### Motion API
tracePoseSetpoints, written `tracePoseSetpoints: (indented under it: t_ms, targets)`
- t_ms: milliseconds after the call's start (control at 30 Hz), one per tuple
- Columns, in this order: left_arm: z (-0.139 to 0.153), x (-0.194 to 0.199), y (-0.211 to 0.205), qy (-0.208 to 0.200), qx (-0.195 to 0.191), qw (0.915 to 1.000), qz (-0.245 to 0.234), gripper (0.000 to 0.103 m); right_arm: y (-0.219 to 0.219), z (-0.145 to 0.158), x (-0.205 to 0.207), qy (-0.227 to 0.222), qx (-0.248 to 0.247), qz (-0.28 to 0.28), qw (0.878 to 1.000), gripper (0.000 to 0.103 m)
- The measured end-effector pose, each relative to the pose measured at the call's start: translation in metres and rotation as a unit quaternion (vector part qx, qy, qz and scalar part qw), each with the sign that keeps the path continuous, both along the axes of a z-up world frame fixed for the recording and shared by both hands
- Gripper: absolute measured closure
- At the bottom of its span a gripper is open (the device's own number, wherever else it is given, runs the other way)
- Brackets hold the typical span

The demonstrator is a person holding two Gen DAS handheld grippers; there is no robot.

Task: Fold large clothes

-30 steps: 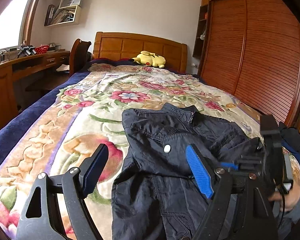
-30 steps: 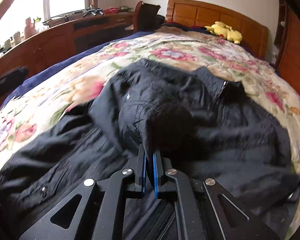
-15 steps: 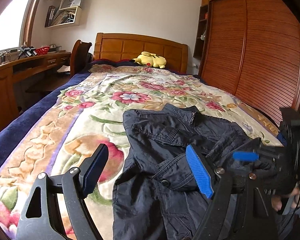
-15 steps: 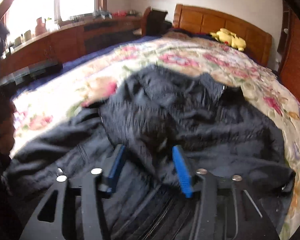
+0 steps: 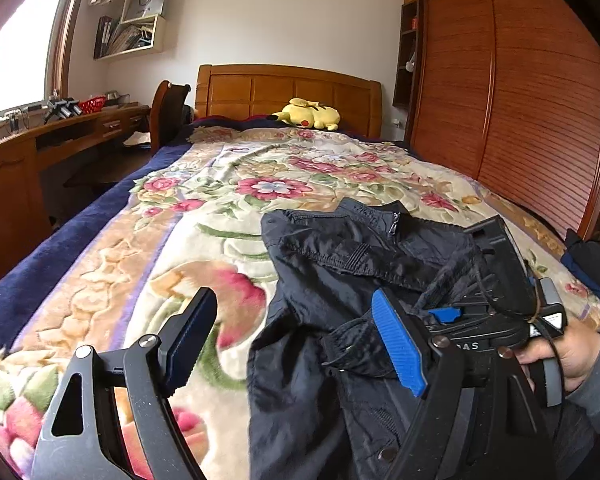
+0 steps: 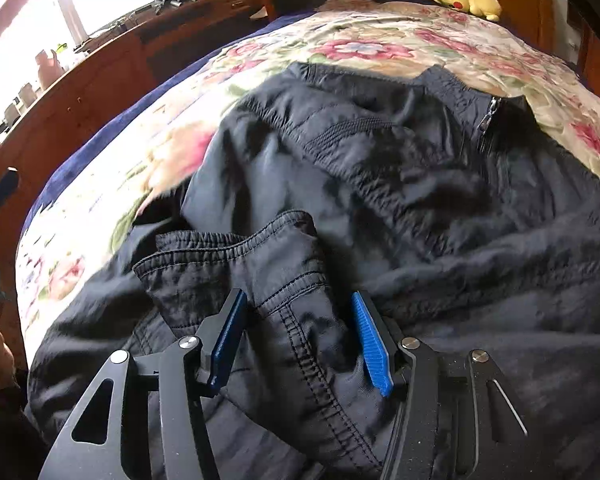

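Black jacket lay on the floral bedspread toward the bed's foot and its wardrobe-side edge, collar and zip pointing at the headboard; the hem end ran out of view below the cameras. Left tongs hung wide open over the jacket's near-left border and the bare bedspread, holding nothing. Right tongs stood partly open astride a sleeve folded across the chest, blue pads either side of the cloth but apparently not pinching it, cuff and its elastic edge pointing toward the window-side edge of the bed. Fold looked loose: the sleeve sat bunched, chest fabric under it rumpled. Risks as judged from this: the thin, slick shell would likely slide on itself, so the sleeve could creep back off the chest once the tongs lifted clear; a pad or fingertip could snag the cuff seam while backing out and drag the fold open. If the right tongs closed here they might pinch both sleeve and body layer, and the whole front would lift together. Jacket lay near the foot of the bed; a hard pull that way could tip it off. Plush toy by the headboard sat well clear of the work.
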State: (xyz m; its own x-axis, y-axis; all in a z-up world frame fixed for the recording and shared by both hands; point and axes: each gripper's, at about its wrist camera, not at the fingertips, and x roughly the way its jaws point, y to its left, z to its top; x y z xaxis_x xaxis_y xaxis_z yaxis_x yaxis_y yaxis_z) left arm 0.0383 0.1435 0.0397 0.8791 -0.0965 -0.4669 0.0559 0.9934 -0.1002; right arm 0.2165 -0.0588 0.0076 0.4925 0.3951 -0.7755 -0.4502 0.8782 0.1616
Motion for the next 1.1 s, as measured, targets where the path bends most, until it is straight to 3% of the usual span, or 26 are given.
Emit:
tracePoseSetpoints:
  t_ms: [67,133,300,467,867,900,967,1100]
  targets:
    - [-0.001,-0.004,0.000,0.000,0.010,0.9999,0.002,0.022,0.002,0.002,-0.012,-0.016,-0.003,0.007,1.000,0.078]
    - [-0.001,-0.009,0.001,-0.002,0.024,0.9997,0.003,0.022,-0.001,0.011,-0.026,-0.039,0.002,0.015,0.999,0.088]
    - [-0.004,-0.020,0.006,0.000,0.033,0.9994,0.008,0.022,-0.010,0.031,-0.068,-0.095,0.013,0.008,0.995,0.088]
    - [-0.008,-0.037,0.006,-0.002,0.043,0.9990,0.010,0.022,-0.009,0.024,-0.111,-0.101,0.014,0.017,0.995,0.088]
    - [-0.012,-0.084,-0.021,-0.010,0.066,0.9978,0.006,0.022,-0.043,0.009,-0.171,-0.094,0.036,0.011,0.995,0.071]
    - [-0.013,-0.086,-0.022,-0.009,0.064,0.9979,0.005,0.022,-0.047,0.013,-0.176,-0.095,0.037,0.011,0.995,0.069]
    - [-0.016,-0.089,-0.026,-0.004,0.065,0.9978,0.008,0.022,-0.055,0.019,-0.186,-0.102,0.032,0.007,0.994,0.055]
    - [-0.020,-0.090,-0.033,0.010,0.067,0.9977,0.008,0.022,-0.081,0.031,-0.202,-0.124,0.039,-0.003,0.992,0.048]
